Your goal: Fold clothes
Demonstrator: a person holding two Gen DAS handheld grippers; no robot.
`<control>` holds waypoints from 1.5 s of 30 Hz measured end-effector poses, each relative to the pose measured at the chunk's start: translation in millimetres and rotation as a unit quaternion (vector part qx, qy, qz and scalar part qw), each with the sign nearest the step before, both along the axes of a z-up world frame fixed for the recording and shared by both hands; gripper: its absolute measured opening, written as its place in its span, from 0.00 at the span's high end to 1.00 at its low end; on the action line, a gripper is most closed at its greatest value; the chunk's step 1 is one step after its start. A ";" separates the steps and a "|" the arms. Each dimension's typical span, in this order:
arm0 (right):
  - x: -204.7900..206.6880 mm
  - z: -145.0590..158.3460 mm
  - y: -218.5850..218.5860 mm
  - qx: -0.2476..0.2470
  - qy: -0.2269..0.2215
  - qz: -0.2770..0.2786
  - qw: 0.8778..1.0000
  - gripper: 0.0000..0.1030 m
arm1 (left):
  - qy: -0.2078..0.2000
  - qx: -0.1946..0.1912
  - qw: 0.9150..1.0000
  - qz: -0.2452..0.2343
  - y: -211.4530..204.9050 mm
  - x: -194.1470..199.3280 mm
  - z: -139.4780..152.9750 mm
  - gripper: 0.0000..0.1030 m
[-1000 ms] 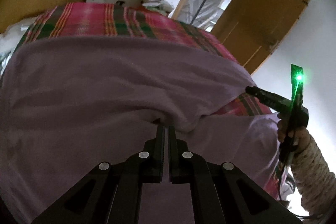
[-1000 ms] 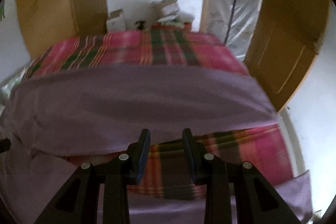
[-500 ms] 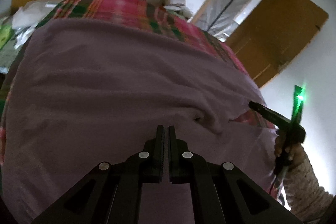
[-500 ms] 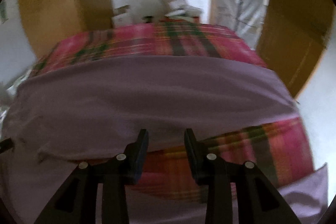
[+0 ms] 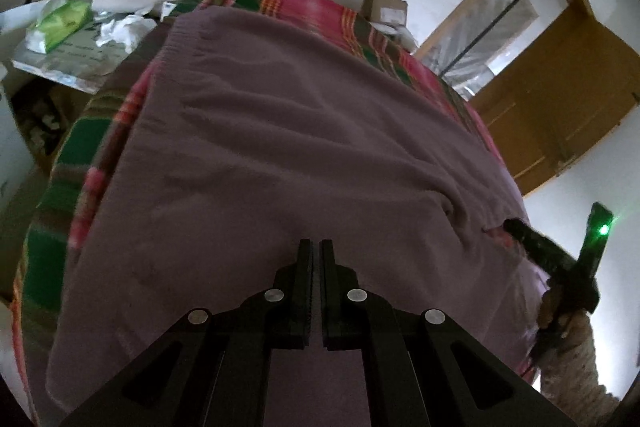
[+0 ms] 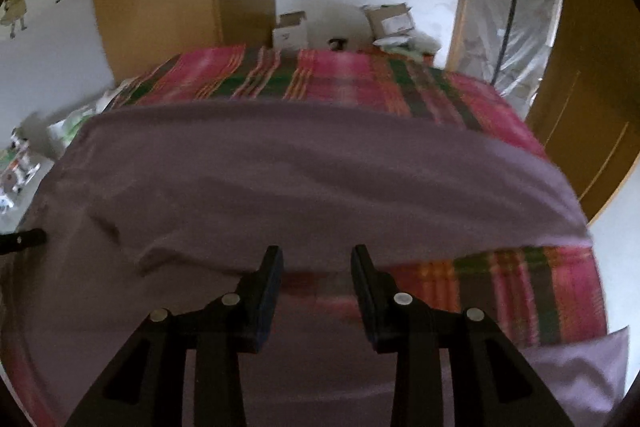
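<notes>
Right wrist: purple garment (image 6: 320, 179) lies crosswise — right tongs (image 6: 316, 259) parted.

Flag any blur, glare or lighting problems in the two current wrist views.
Left wrist: dim overall, purple garment fairly sharp, plaid blanket smeared at the left edge, green LED flare on the right claw. Right wrist: blanket motion-blurred, garment soft, claw sharp. Fisheye bends both.

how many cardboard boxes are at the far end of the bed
2. A small white-fronted box stands left of centre against the wall; an open box sits to its right near the door frame. Others may be hidden behind the bed.
</notes>
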State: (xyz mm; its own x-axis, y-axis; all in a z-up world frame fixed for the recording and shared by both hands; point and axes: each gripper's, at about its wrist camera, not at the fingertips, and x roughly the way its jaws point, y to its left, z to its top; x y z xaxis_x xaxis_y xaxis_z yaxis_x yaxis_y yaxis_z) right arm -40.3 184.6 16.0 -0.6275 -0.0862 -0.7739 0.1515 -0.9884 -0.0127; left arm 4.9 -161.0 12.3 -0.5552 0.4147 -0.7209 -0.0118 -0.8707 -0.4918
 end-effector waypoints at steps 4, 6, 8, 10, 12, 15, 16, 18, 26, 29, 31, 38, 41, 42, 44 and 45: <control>8.9 -9.7 -0.7 -0.002 -0.008 -0.017 1.000 0.65 | -0.002 -0.005 1.000 0.008 -6.0 14.9 0.3 0.97; 18.8 -2.2 -3.2 -0.013 -0.001 -0.015 1.000 0.65 | 0.002 -0.005 1.000 0.009 -6.9 24.4 2.6 0.97; 32.6 7.4 -8.6 -0.018 0.013 0.003 1.000 0.65 | 0.010 -0.014 1.000 0.006 -3.7 36.0 6.6 0.97; 46.9 13.6 -14.7 -0.025 0.024 0.020 0.999 0.65 | 0.016 -0.018 1.000 -0.008 2.9 46.1 7.3 0.97; 58.7 11.1 -19.0 -0.033 0.021 0.038 0.998 0.65 | 0.014 -0.015 1.000 -0.020 8.1 57.7 2.7 0.97; 75.4 -2.9 -26.9 -0.029 0.003 0.055 0.998 0.65 | 0.000 -0.018 1.000 -0.014 7.6 71.3 -8.0 0.97; 81.7 -7.1 -29.6 -0.027 -0.001 0.058 0.998 0.65 | -0.002 -0.017 1.000 -0.010 5.2 75.2 -10.4 0.97; 95.5 -12.0 -34.0 -0.022 0.003 0.061 0.998 0.65 | 0.001 -0.009 1.000 -0.007 0.6 82.7 -12.7 0.97; 133.4 -14.3 -55.7 -0.040 0.010 0.081 0.996 0.61 | 0.014 -0.007 1.000 0.006 -6.7 117.0 -14.1 0.97; 140.1 -15.3 -66.8 -0.043 0.006 0.094 0.995 0.56 | 0.018 -0.005 1.000 0.005 -12.9 127.1 -16.8 0.97; 143.3 -15.0 -74.1 -0.039 0.005 0.102 0.994 0.56 | 0.016 0.003 1.000 0.008 -17.5 129.5 -17.4 0.97; 133.8 -16.7 -113.1 -0.039 -0.007 0.160 0.986 0.55 | 0.016 0.004 0.999 0.040 -34.4 116.8 -8.2 0.97; 138.1 -17.8 -126.0 -0.025 -0.005 0.182 0.983 0.55 | 0.004 0.015 0.999 0.045 -43.3 113.8 -13.7 0.97; 140.1 -17.7 -130.0 -0.026 -0.008 0.196 0.980 0.55 | 0.001 0.017 0.999 0.044 -45.7 113.4 -15.6 0.97; 142.9 -16.7 -136.1 -0.025 -0.017 0.226 0.974 0.55 | 0.000 0.018 0.999 0.048 -50.3 111.7 -16.6 0.97; 142.3 -15.2 -138.6 -0.023 -0.021 0.237 0.971 0.55 | 0.005 0.016 0.998 0.054 -53.4 108.6 -13.9 0.97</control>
